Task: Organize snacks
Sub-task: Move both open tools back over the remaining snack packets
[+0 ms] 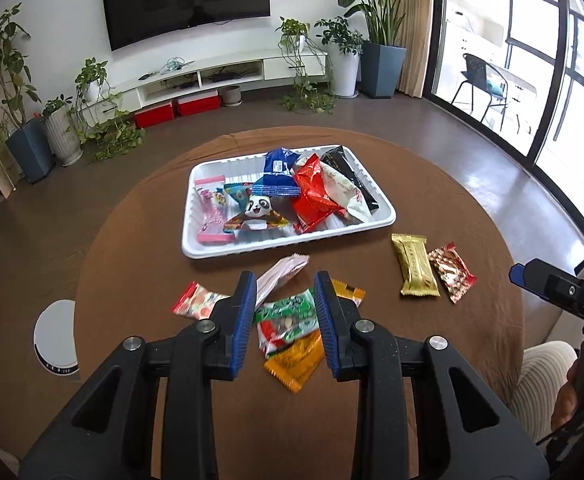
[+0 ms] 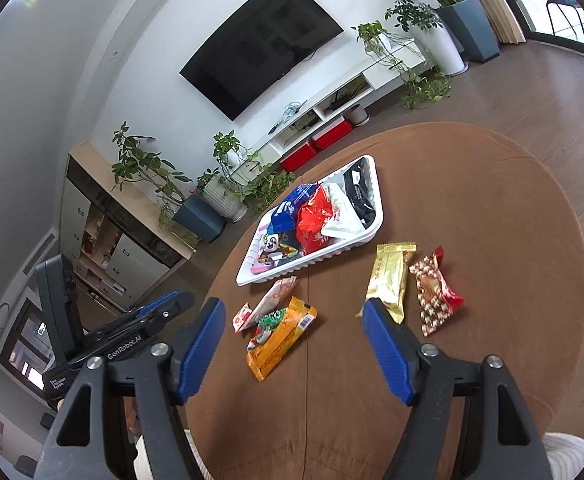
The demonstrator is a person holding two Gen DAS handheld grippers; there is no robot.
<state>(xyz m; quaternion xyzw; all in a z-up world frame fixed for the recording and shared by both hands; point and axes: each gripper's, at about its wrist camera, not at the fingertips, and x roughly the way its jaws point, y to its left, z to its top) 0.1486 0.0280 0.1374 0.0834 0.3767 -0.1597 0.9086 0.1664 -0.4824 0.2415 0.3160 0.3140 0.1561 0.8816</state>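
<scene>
A white tray (image 1: 287, 246) (image 2: 304, 266) on the brown round table (image 1: 412, 352) holds a blue pack (image 1: 277, 174), a red pack (image 1: 312, 196), white, black, panda and pink packs. Loose in front of it lie a green packet (image 1: 287, 312) (image 2: 267, 322), an orange packet (image 1: 296, 360) (image 2: 281, 338), a pink packet (image 1: 281, 278) and a red-white packet (image 1: 195, 304). My left gripper (image 1: 284, 280) (image 2: 171, 300) hovers over these, narrowly open and empty. To the right lie a gold pack (image 1: 414, 264) (image 2: 390, 280) and a red patterned pack (image 1: 452, 272) (image 2: 434, 292). My right gripper (image 2: 294, 306) (image 1: 532, 276) is wide open and empty.
A white round device (image 1: 55, 336) stands on the floor left of the table. A striped trouser leg (image 1: 544, 384) shows at the table's right edge. Beyond the table are potted plants (image 1: 63, 136), a TV console (image 1: 219, 76) and glass doors (image 1: 532, 80).
</scene>
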